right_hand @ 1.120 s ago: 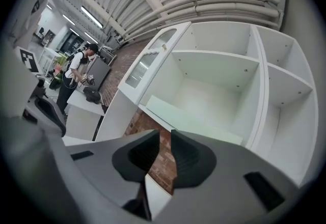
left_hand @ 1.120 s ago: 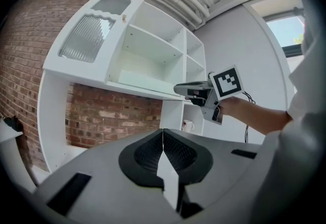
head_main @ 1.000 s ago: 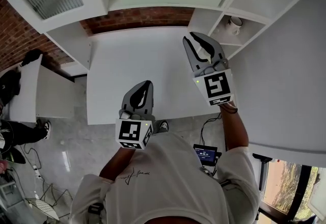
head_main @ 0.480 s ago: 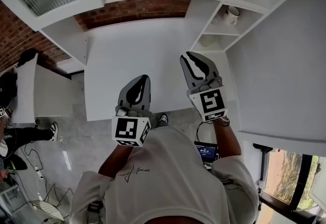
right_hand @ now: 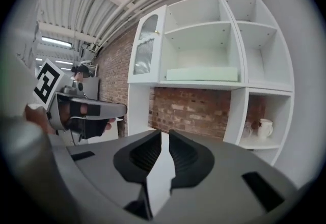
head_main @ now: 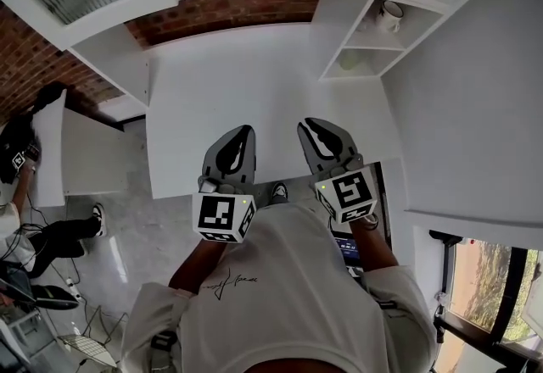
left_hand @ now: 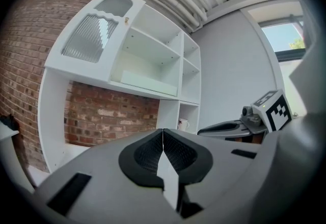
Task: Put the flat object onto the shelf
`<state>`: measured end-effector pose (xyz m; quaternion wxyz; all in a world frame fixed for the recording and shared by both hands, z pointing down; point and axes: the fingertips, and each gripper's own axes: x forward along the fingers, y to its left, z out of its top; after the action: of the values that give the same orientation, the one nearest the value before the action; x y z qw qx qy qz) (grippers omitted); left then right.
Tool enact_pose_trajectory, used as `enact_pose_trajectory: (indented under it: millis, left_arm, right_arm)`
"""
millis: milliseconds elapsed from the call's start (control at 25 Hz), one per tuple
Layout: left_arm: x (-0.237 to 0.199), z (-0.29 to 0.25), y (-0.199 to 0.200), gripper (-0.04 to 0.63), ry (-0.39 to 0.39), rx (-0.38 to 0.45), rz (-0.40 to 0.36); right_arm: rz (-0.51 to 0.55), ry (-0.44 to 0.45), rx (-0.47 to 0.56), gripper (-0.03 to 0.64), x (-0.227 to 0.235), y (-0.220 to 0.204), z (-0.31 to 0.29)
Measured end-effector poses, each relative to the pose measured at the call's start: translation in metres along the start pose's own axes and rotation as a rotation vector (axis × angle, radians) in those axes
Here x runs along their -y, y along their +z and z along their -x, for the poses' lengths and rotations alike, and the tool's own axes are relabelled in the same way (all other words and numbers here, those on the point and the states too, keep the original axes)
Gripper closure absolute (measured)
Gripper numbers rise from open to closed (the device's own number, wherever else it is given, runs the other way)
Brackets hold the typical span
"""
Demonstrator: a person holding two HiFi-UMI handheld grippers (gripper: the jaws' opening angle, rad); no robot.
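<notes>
Well beyond the jaws, the board lay on the shelf; left gripper shut, right gripper just closing to a slit, both empty.

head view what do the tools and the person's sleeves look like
Left tool and right tool: grey tapered shells, black pads inside, each with a white cube bearing black square markers and a green light. The person wears a white short-sleeved T-shirt. The right tool's jaws have just been closing, nothing between them.
</notes>
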<state>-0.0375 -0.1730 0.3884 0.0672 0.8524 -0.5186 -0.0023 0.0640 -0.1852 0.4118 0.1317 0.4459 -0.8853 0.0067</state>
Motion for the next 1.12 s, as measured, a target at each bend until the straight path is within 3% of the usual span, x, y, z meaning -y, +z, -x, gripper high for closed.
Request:
enact_pose_trajectory:
  millis: [320,680,1120]
  left_arm:
    - [-0.007,0.01,-0.013,0.58,0.013,-0.025,0.013]
    - [-0.017,0.02,-0.032,0.58,0.039,-0.079,0.011]
    - [-0.022,0.016,-0.028,0.58,0.031,-0.084,-0.007]
  right_arm:
    - [-0.115,-0.076,0.001,0.563,-0.019,-0.019,0.021]
    - [-0.233,-0.151,0.022,0.589,-0.006,-0.022,0.034]
    - [-0.187,-0.109,0.042,0.589,-0.001,-0.004,0.035]
